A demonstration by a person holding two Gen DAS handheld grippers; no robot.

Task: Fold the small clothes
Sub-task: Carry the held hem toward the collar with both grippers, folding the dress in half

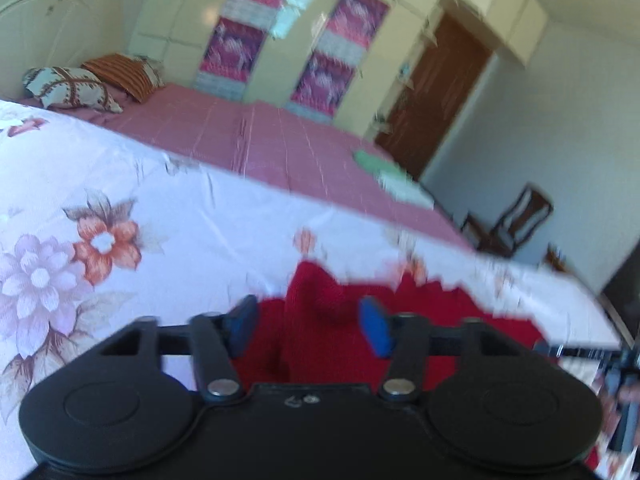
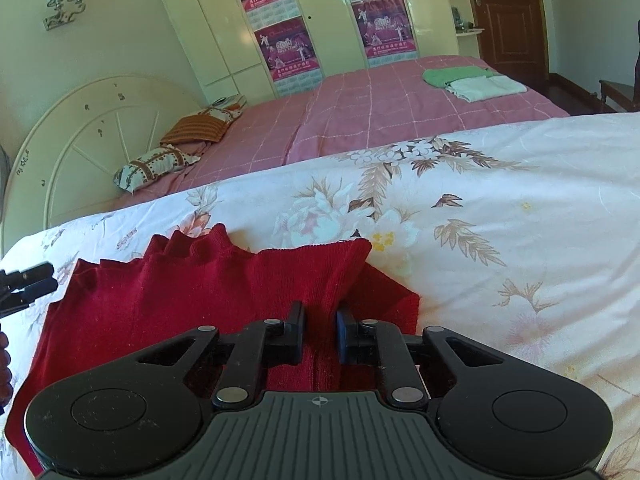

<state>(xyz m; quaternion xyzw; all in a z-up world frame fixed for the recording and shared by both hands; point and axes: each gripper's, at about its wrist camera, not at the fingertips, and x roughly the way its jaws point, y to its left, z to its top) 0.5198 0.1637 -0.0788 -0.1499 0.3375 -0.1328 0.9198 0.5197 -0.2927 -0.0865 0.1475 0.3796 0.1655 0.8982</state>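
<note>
Presumably for folding, a ridge of red top [image 2: 200, 292] is pinched by the right claw [image 2: 320, 330]; another fold is straddled, ungripped, by the half-open left claw [image 1: 308, 326].

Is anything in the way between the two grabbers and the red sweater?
Nothing visible. The right gripper is pinched on a raised fold of the red sweater. The left gripper has a ridge of the same cloth between its fingers, though blur hides whether they press it.
</note>
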